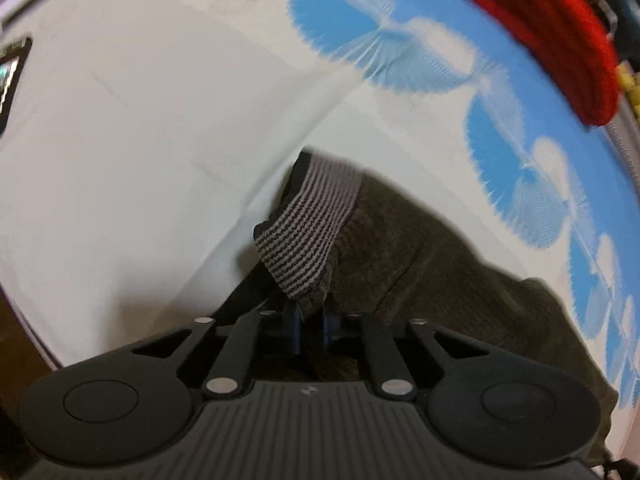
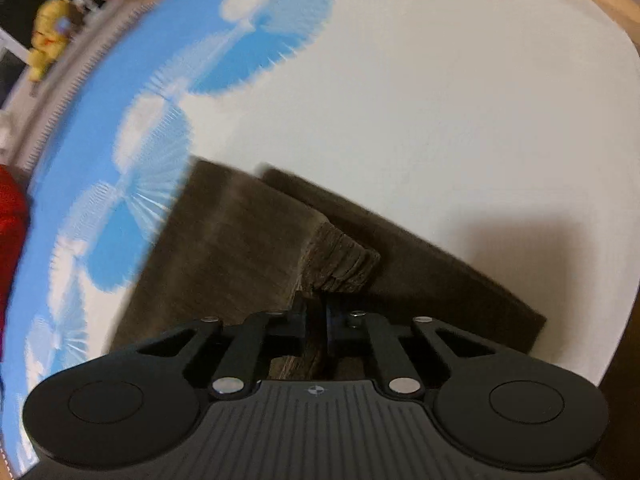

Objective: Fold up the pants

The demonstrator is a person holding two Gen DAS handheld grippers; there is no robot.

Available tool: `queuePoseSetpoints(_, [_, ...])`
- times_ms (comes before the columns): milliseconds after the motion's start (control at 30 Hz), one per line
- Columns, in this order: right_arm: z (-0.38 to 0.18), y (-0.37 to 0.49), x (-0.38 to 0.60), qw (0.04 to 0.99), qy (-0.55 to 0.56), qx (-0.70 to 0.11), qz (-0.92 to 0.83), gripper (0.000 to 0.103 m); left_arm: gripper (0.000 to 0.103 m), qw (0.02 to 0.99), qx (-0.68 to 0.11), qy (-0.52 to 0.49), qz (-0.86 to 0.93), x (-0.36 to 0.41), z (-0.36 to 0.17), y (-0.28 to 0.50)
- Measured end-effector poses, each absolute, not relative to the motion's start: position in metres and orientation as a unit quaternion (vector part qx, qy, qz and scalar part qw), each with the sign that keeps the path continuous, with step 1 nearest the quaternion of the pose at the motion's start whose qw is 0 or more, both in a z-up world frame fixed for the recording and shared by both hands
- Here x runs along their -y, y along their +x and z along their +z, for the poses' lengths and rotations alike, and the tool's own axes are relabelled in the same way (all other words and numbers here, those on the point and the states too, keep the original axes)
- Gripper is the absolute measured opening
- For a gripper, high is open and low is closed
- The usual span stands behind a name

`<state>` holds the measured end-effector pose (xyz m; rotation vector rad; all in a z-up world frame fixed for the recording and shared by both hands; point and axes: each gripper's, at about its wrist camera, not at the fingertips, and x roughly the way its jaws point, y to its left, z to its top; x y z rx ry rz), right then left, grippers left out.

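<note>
Dark brown corduroy pants (image 1: 420, 256) lie on a white cloth with blue fan prints (image 1: 160, 140). My left gripper (image 1: 311, 318) is shut on the pants at their grey-and-black striped waistband (image 1: 308, 224), which is lifted off the cloth. In the right wrist view, my right gripper (image 2: 316, 316) is shut on a bunched hem of a pant leg (image 2: 340, 260). The two brown legs (image 2: 224, 248) stretch away from it, one partly over the other, low above the cloth (image 2: 440, 100).
A red fabric item (image 1: 560, 36) lies at the cloth's far right edge; it also shows in the right wrist view (image 2: 10, 216). A yellow toy (image 2: 48, 36) sits beyond the cloth's edge. A dark device (image 1: 12, 76) lies at the left.
</note>
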<state>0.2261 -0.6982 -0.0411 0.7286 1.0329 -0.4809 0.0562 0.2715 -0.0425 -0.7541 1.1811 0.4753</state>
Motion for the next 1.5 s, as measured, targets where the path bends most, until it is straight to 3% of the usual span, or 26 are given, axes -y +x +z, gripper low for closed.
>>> queuePoseSetpoints(100, [0.006, 0.211, 0.697, 0.814, 0.385, -0.388, -0.195, 0.007, 0.008, 0.774, -0.479, -0.356, 0.211, -0.276, -0.016, 0.045])
queuePoseSetpoints(167, [0.03, 0.194, 0.695, 0.835, 0.385, -0.346, -0.187, 0.007, 0.008, 0.774, -0.501, -0.322, 0.216, -0.272, -0.018, 0.043])
queuePoseSetpoints(267, [0.006, 0.181, 0.709, 0.793, 0.376, -0.418, -0.235, 0.007, 0.009, 0.737, -0.576, -0.287, 0.209, -0.265, -0.044, 0.044])
queuePoseSetpoints(333, [-0.02, 0.167, 0.724, 0.74, 0.404, -0.463, -0.274, 0.007, 0.009, 0.737, -0.567, -0.301, 0.21, -0.271, -0.043, 0.039])
queuePoseSetpoints(700, [-0.017, 0.155, 0.727, 0.734, 0.378, -0.481, -0.296, 0.007, 0.01, 0.733, -0.598, -0.267, 0.185, -0.263, -0.046, 0.029])
queuePoseSetpoints(800, [-0.027, 0.163, 0.721, 0.725, 0.338, -0.516, -0.305, 0.006, 0.036, 0.723, -0.644, -0.183, 0.17, -0.246, -0.056, 0.035])
queuePoseSetpoints(833, [-0.03, 0.165, 0.72, 0.72, 0.319, -0.53, -0.314, 0.006, 0.054, 0.726, -0.647, -0.154, 0.174, -0.243, -0.055, 0.034])
queuePoseSetpoints(867, [-0.03, 0.164, 0.721, 0.715, 0.295, -0.537, -0.336, 0.006, 0.06, 0.736, -0.637, -0.137, 0.185, -0.242, -0.05, 0.033])
queuePoseSetpoints(1033, [0.012, 0.164, 0.716, 0.796, 0.257, -0.444, -0.321, 0.01, 0.056, 0.821, -0.506, -0.129, 0.231, -0.25, 0.002, 0.023])
queuePoseSetpoints(1133, [0.021, 0.179, 0.689, 0.85, 0.208, -0.433, -0.218, 0.01, 0.041, 0.849, -0.49, -0.118, 0.156, -0.229, 0.006, 0.032])
queuePoseSetpoints(1233, [0.005, 0.193, 0.66, 0.847, 0.192, -0.484, -0.104, 0.011, 0.04, 0.827, -0.554, -0.069, 0.065, -0.199, -0.021, 0.045])
queuePoseSetpoints(1333, [-0.019, 0.202, 0.641, 0.818, 0.158, -0.55, -0.058, 0.014, 0.039, 0.731, -0.682, 0.017, 0.018, -0.169, -0.081, 0.045])
queuePoseSetpoints(1367, [-0.03, 0.204, 0.638, 0.801, 0.142, -0.579, -0.057, 0.017, 0.039, 0.734, -0.678, 0.048, 0.007, -0.161, -0.081, 0.045])
queuePoseSetpoints(1500, [-0.059, 0.201, 0.645, 0.743, 0.129, -0.65, -0.094, 0.021, 0.039, 0.808, -0.588, -0.034, 0.031, -0.182, -0.034, 0.05])
